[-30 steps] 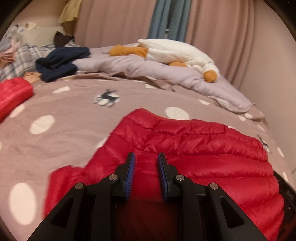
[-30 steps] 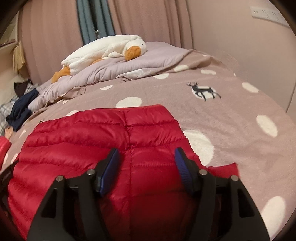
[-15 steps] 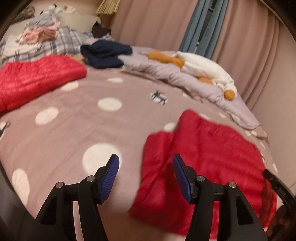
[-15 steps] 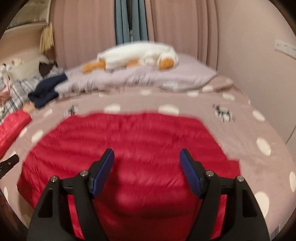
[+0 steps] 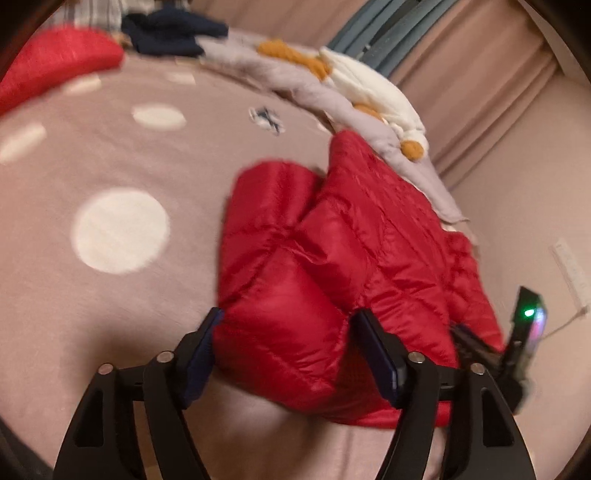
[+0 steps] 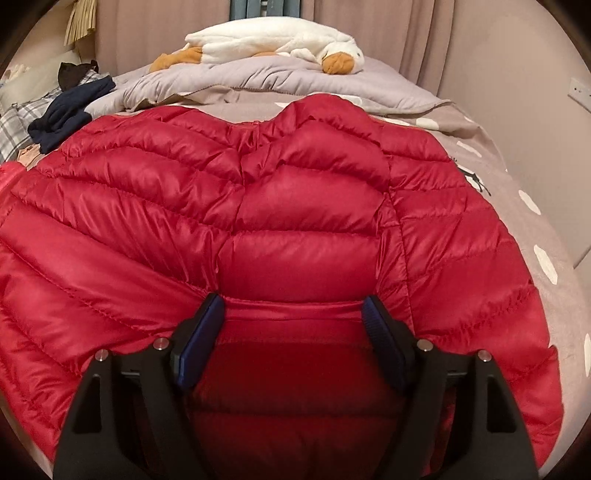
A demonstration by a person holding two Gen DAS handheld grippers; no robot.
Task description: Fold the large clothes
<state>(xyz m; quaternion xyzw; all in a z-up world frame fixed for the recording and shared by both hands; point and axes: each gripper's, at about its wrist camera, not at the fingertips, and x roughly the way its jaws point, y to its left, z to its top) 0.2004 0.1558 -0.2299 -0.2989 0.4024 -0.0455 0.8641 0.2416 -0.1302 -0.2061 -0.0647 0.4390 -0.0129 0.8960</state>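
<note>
Nearest in the left wrist view, the left gripper [image 5: 284, 347] stands wide open, its blue-padded fingers either side of a puffy corner of the red jacket [image 5: 332, 258]; the pads look to be at the fabric's edges, but whether they press it cannot be told through the blur. Nearest in the right wrist view, the right gripper [image 6: 293, 332] is also wide open, with a quilted fold of the jacket [image 6: 258, 221] bulging between its fingers and nothing clamped.

The jacket lies bunched on the bed [image 5: 110, 166], which is covered in a mauve spread with pale dots. In the left view the right gripper's body, with a green light [image 5: 528, 314], shows at the jacket's right edge.

Beyond the jacket lies a rumpled grey quilt [image 6: 258, 81], and on it a white plush goose [image 6: 273, 40] with orange bill and feet. Left of the goose sits a navy garment [image 6: 70, 107] beside plaid fabric [image 6: 11, 125]. A second red padded item [image 5: 55, 55] lies left of the jacket, far across the bed. Behind the goose hang pink curtains [image 6: 147, 26].
</note>
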